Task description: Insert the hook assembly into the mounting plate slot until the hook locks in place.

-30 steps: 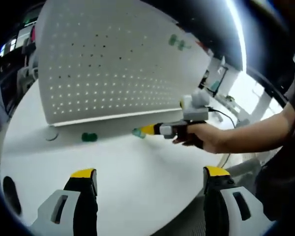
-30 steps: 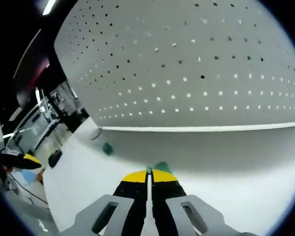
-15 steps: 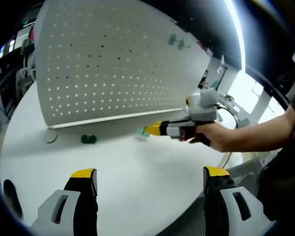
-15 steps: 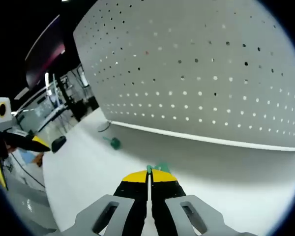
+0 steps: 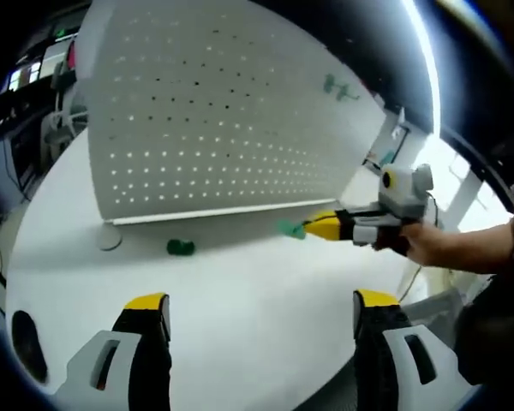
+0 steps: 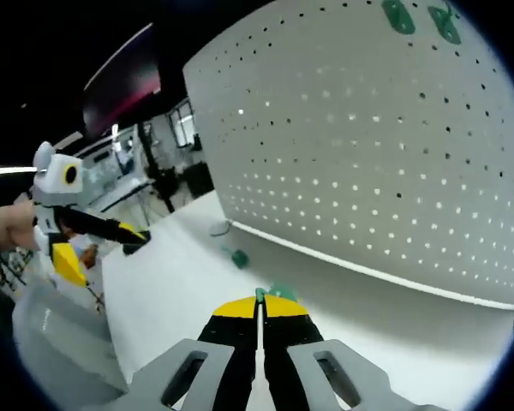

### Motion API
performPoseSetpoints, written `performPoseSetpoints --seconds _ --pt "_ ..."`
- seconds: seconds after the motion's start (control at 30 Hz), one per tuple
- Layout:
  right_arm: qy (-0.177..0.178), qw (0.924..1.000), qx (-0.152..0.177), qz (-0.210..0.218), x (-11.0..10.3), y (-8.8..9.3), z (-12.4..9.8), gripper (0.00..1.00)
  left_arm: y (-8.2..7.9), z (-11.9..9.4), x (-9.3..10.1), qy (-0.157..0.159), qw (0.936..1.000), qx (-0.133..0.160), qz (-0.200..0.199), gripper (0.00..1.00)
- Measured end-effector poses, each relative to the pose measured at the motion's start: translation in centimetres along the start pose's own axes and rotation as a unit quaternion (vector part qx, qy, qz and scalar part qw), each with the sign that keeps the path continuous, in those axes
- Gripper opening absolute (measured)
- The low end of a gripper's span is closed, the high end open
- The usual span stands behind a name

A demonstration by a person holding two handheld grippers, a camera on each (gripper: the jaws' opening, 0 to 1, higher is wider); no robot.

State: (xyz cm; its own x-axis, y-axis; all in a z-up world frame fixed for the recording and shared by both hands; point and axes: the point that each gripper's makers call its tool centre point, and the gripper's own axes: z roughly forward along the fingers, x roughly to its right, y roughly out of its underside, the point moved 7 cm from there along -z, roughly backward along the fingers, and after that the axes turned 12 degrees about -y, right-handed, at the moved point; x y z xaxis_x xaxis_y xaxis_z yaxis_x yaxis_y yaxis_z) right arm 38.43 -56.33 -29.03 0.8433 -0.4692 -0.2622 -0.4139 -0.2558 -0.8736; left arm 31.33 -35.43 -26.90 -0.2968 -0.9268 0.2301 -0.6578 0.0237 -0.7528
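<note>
Ahead of the left gripper [image 5: 255, 312], whose jaws stand wide apart with nothing between them, lies a white table [image 5: 240, 317] with a pegboard [image 5: 214, 128] standing upright at its far side. Between those jaws and the board's foot a small green piece [image 5: 181, 247] rests on the table, apart from everything. To the right, the right gripper [image 5: 310, 228] comes in, held by a hand [image 5: 428, 244]; a green hook [image 5: 289, 229] sticks out of its yellow tips, off the table and near the board's lower edge. High on the board, right of centre, two more green hooks [image 5: 338, 87] already hang.

From the right gripper's own view, its jaws are pressed together on the hook [image 6: 280, 292], of which only a sliver shows past the tips [image 6: 259, 305]. Beyond lies the pegboard [image 6: 377, 154], with the loose green piece [image 6: 238, 258] forward and left on the table [image 6: 180, 282] and the left gripper [image 6: 124, 233] far off to the left.

The hook looks like light, stiff plastic, small and likely slippery; a pinch on its body, leaving the pegs free, seems best.

The left gripper view gives the hook's distance from the board; the right gripper view gives the hole rows for aiming.
</note>
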Motion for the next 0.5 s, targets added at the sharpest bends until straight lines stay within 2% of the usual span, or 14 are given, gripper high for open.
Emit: performPoseSetpoints --seconds 0.03,0.07,0.17,0.33,0.43,0.5 --pt "-0.005 1.0000 -0.002 -0.005 -0.2 0.0 -0.1 0.00 0.0 0.0 0.0 0.000 1.0000 0.000 0.000 0.89" --pt "-0.023 0.9996 -0.001 -0.018 -1.1 -0.2 -0.4 0.00 -0.1 0.1 0.1 0.002 1.0000 0.002 -0.002 0.89" --pt "-0.056 0.9982 -0.005 -0.021 -2.7 -0.1 -1.2 0.00 -0.2 0.4 0.5 0.013 0.9999 0.000 -0.007 0.87" --pt "-0.113 0.9928 0.007 -0.039 -5.5 -0.4 -2.9 0.00 -0.4 0.5 1.5 0.038 0.9991 0.002 -0.019 0.84" --pt "-0.147 0.9876 0.021 -0.050 -7.1 -0.9 -3.7 0.00 -0.4 0.5 2.6 0.067 0.9970 -0.003 -0.038 0.78" --pt "-0.165 0.9846 0.023 -0.052 -7.9 -1.2 -4.2 0.00 0.0 0.2 3.6 0.109 0.9924 -0.023 -0.051 0.66"
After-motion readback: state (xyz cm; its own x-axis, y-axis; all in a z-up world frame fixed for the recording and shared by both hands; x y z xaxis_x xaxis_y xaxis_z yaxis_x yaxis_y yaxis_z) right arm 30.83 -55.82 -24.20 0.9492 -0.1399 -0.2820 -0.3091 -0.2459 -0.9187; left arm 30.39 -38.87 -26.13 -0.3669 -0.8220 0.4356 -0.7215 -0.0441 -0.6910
